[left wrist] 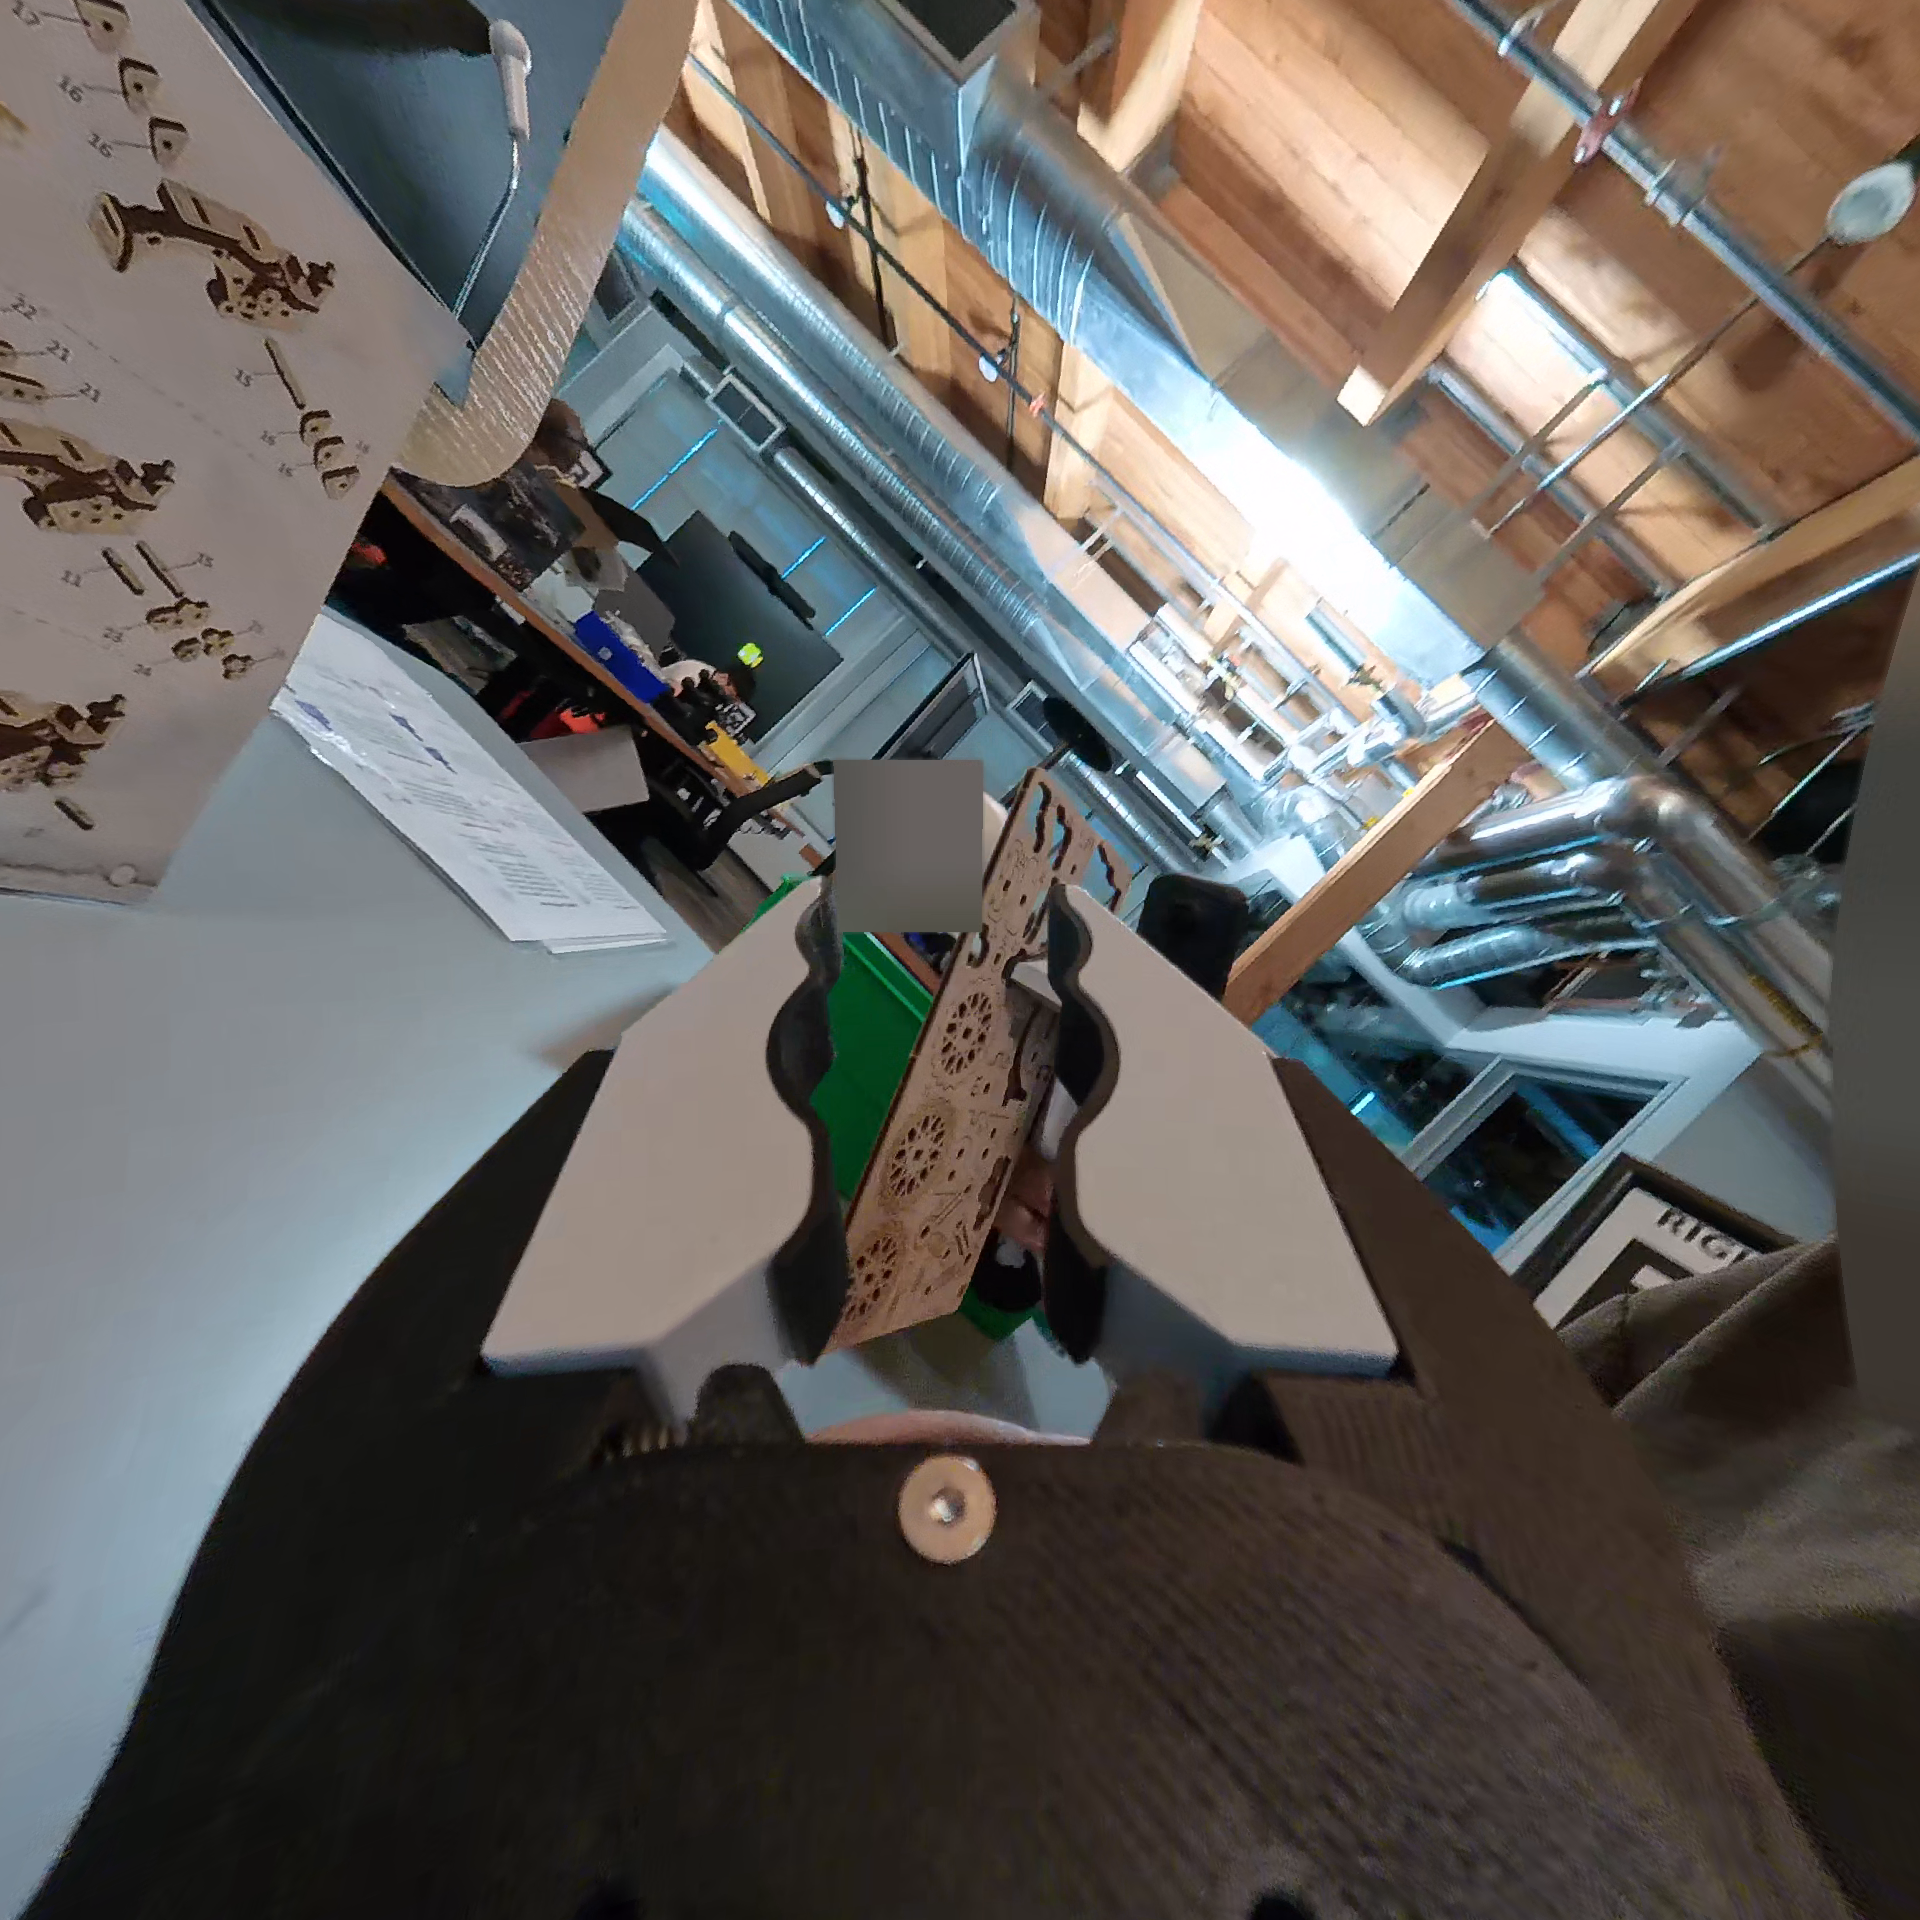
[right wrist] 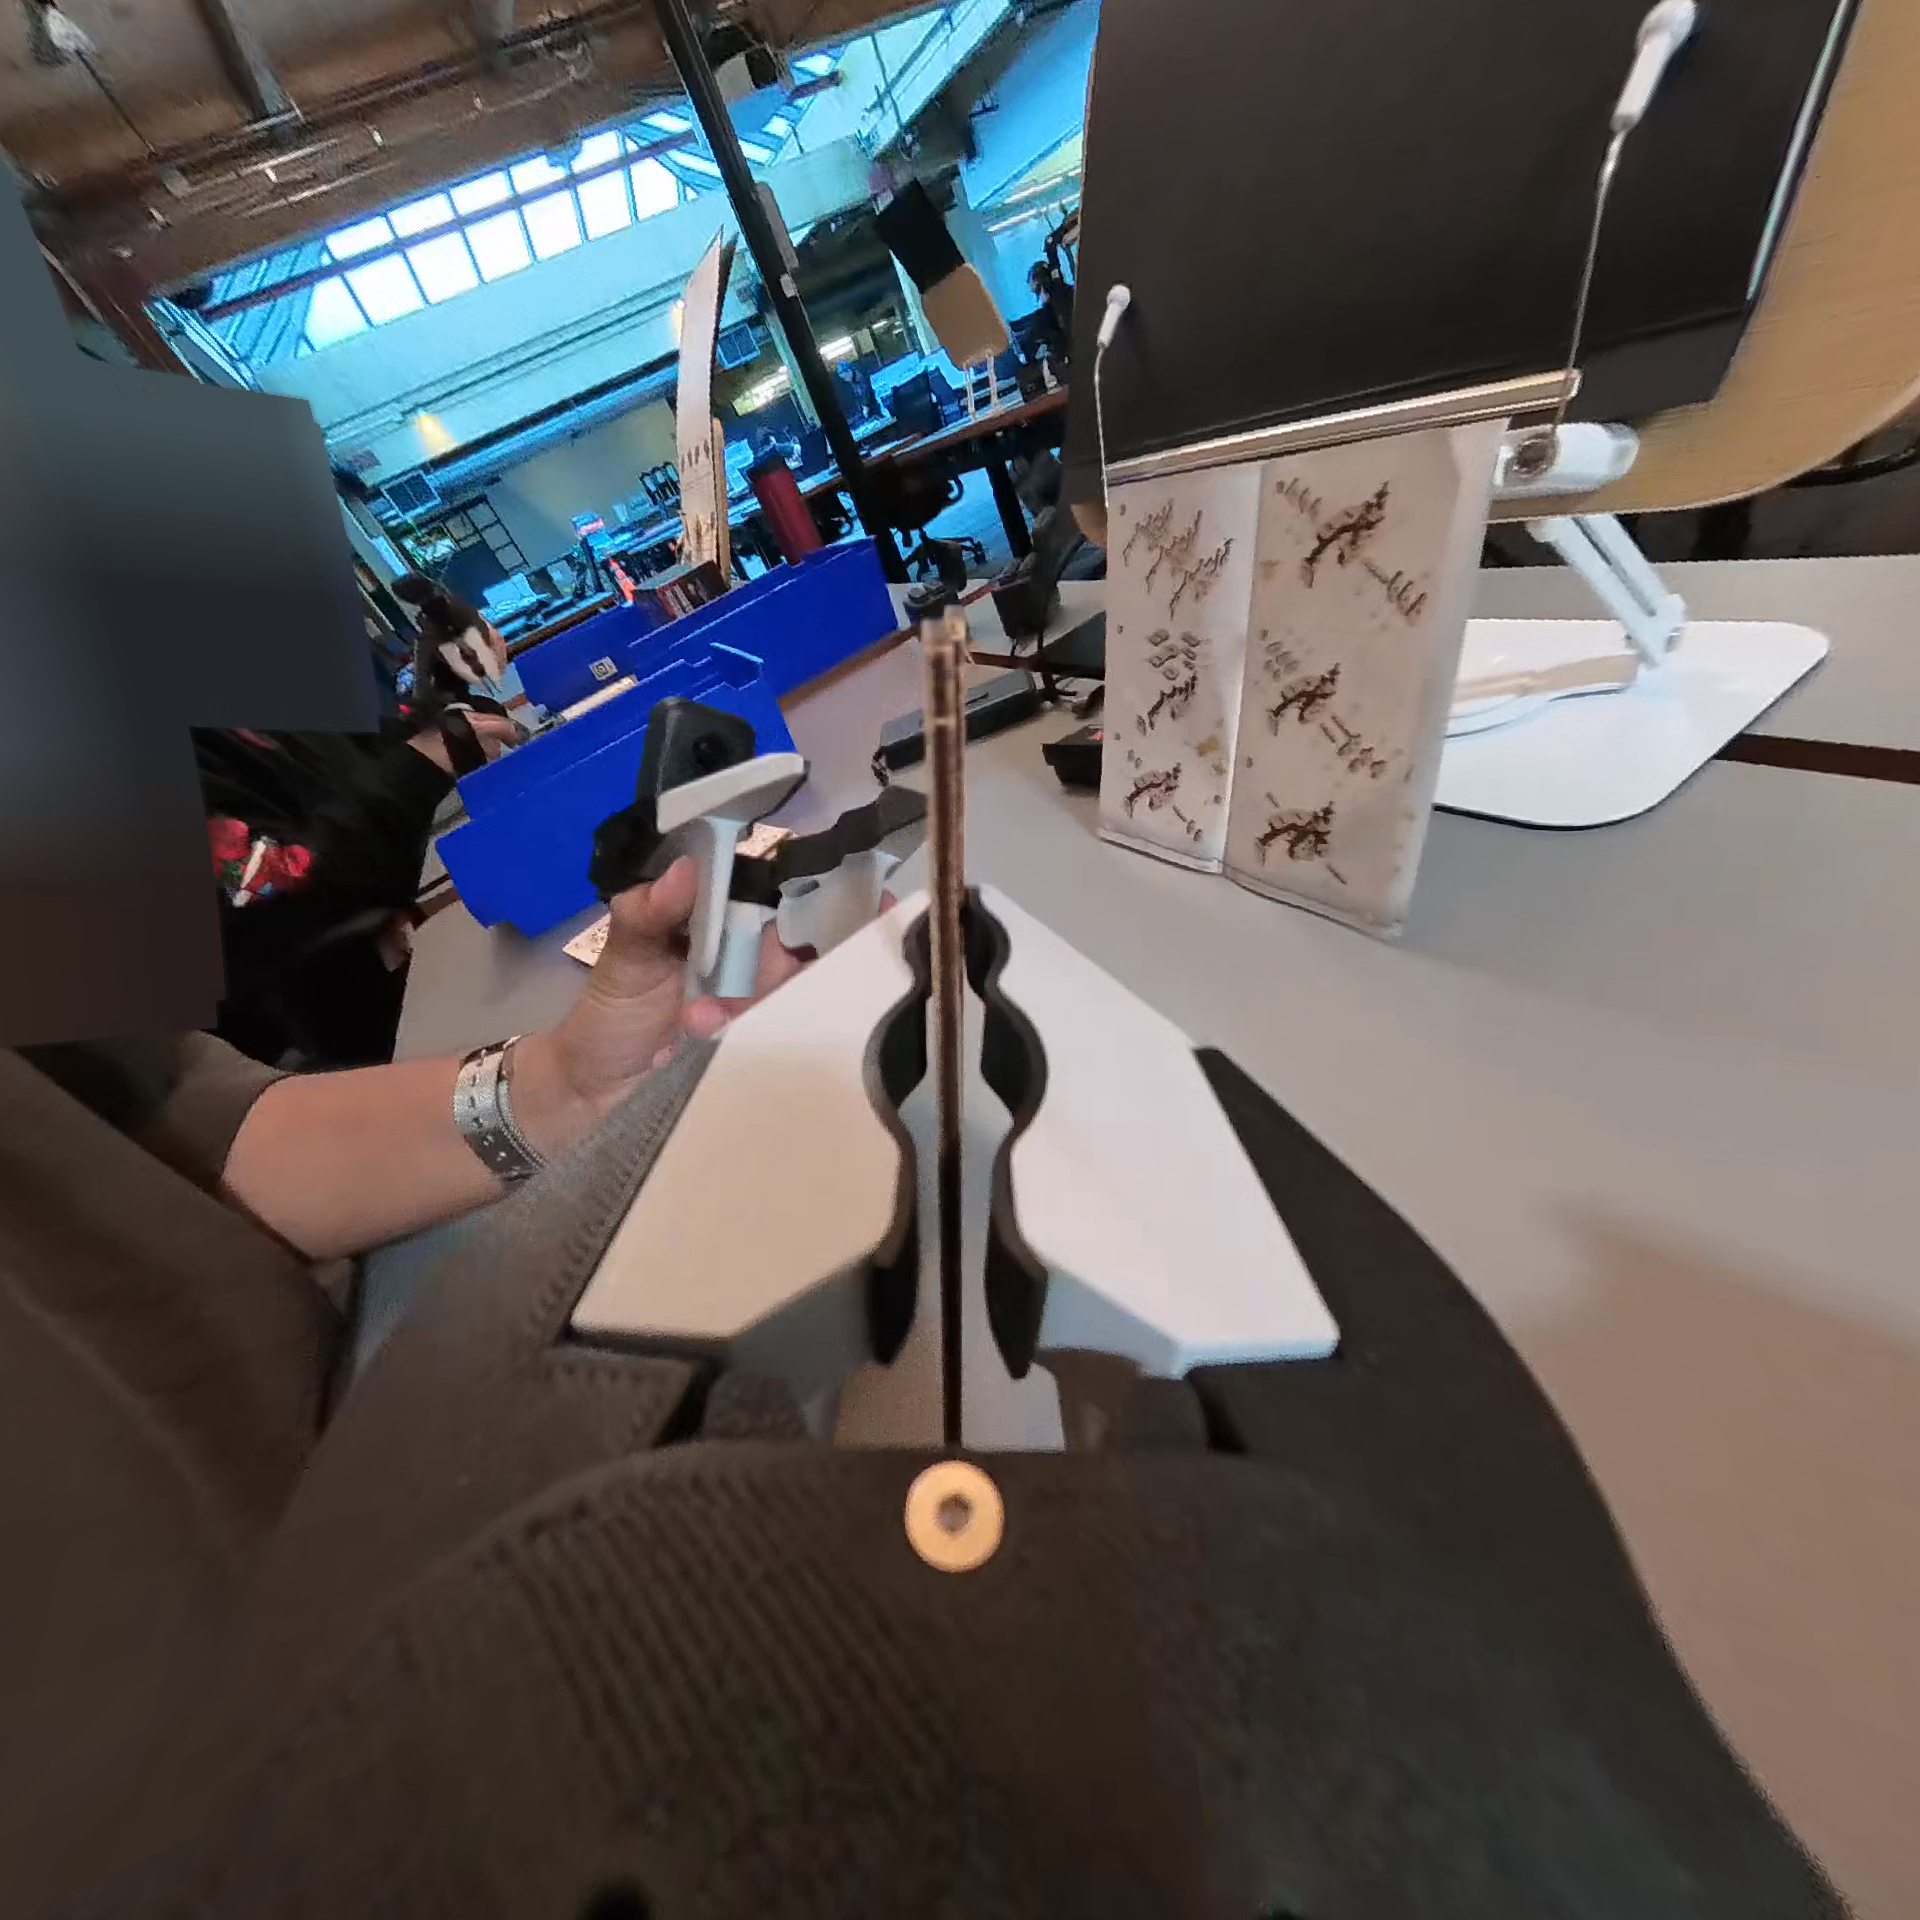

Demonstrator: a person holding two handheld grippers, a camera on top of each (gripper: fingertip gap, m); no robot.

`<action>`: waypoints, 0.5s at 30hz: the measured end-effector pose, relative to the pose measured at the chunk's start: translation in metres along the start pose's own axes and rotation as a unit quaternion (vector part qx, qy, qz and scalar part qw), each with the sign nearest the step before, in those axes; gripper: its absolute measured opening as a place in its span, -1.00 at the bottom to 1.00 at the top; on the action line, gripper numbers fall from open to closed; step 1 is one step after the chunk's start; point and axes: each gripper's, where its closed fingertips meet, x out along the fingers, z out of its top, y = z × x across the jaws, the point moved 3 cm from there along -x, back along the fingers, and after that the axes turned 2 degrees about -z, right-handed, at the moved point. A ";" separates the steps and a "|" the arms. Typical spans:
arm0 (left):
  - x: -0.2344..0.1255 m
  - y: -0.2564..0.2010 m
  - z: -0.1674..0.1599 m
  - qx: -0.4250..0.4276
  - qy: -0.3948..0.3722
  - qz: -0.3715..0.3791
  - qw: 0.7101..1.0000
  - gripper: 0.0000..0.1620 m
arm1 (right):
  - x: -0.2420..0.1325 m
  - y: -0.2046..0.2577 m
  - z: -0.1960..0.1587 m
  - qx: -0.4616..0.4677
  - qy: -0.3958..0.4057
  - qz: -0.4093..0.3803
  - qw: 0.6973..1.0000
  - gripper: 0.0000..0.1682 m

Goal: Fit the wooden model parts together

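A thin laser-cut wooden sheet point(right wrist: 943, 779) with gear patterns stands edge-on in my right gripper point(right wrist: 951, 904), which is shut on it above the grey table point(right wrist: 1558, 1039). In the left wrist view the same sheet point(left wrist: 935, 1122) runs diagonally through the gap between the fingers of my left gripper point(left wrist: 940, 904). The left jaws stand wide apart and do not clamp it. The right wrist view shows a hand point(right wrist: 644, 966) holding the left gripper point(right wrist: 831, 873) just left of the sheet.
Printed assembly instruction sheets point(right wrist: 1268, 686) stand on the table under a monitor; they also show in the left wrist view point(left wrist: 156, 416). A white monitor stand base point(right wrist: 1621, 717) lies at the right, blue bins point(right wrist: 623, 810) at the left. A paper point(left wrist: 468, 790) lies flat. Across from one pair of fingers to the other is roughly 8 centimeters.
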 end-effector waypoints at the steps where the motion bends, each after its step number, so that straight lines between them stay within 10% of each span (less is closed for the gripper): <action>1: 0.000 0.001 -0.001 0.008 0.008 0.004 1.000 -0.54 | -0.001 -0.001 -0.001 0.005 -0.002 0.002 1.000 -0.99; 15: -0.002 0.024 -0.005 0.041 0.046 0.073 0.995 -0.37 | -0.001 -0.014 -0.019 0.078 -0.009 0.031 0.996 -0.99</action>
